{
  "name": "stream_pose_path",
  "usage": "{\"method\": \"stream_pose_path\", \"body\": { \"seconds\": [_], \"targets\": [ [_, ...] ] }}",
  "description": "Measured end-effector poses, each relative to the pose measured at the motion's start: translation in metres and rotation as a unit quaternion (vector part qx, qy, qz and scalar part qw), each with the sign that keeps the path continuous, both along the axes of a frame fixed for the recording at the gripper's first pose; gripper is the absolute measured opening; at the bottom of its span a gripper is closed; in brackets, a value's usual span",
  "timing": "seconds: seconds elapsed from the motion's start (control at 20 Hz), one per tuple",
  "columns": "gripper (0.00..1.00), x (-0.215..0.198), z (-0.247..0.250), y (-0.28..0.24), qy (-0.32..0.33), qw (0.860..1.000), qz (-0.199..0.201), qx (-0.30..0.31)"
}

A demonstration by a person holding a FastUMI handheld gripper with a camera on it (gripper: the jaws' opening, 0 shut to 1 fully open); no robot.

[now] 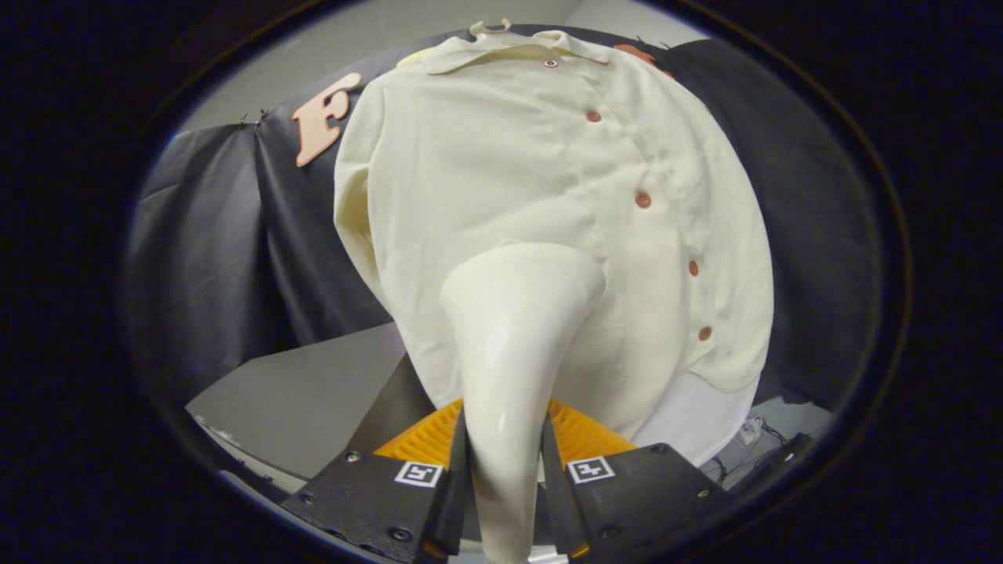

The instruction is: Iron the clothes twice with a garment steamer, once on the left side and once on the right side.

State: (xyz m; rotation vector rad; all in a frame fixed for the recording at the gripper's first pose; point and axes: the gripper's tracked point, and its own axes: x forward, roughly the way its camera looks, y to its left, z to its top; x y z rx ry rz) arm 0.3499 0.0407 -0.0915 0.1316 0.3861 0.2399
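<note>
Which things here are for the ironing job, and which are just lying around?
For the job:
- garment steamer, clamped between the gripper fingers, its head against the shirt
- cream shirt with reddish buttons, hanging up

Just there:
- black cloth wall behind the shirt
- thin wires low down, beyond the shirt's hem

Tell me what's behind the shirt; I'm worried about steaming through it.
Black cloth hangs behind the shirt and shows on both sides. A hanger hook pokes above the collar. Whatever is directly behind the shirt is covered. The gripper is shut on the steamer.
</note>
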Motion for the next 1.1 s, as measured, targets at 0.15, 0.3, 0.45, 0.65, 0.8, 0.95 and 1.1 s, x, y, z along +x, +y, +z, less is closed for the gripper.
{"method": "stream_pose_path", "body": {
  "seconds": [0.15,0.3,0.45,0.65,0.8,0.95,1.1],
  "targets": [
    [0.44,-0.003,-0.023,-0.006,0.009,1.000,0.001,-0.001],
    [0.44,-0.008,-0.048,-0.013,0.022,1.000,-0.001,0.012],
    [0.44,-0.013,-0.078,-0.020,0.040,0.999,-0.008,0.028],
    [0.44,-0.023,-0.116,-0.027,0.061,0.997,-0.012,0.046],
    [0.44,-0.017,-0.131,-0.030,0.075,0.996,-0.015,0.052],
    [0.44,-0.009,-0.124,-0.030,0.080,0.995,-0.029,0.048],
    [0.44,-0.008,-0.097,-0.035,0.062,0.996,-0.031,0.048]
  ]
}}
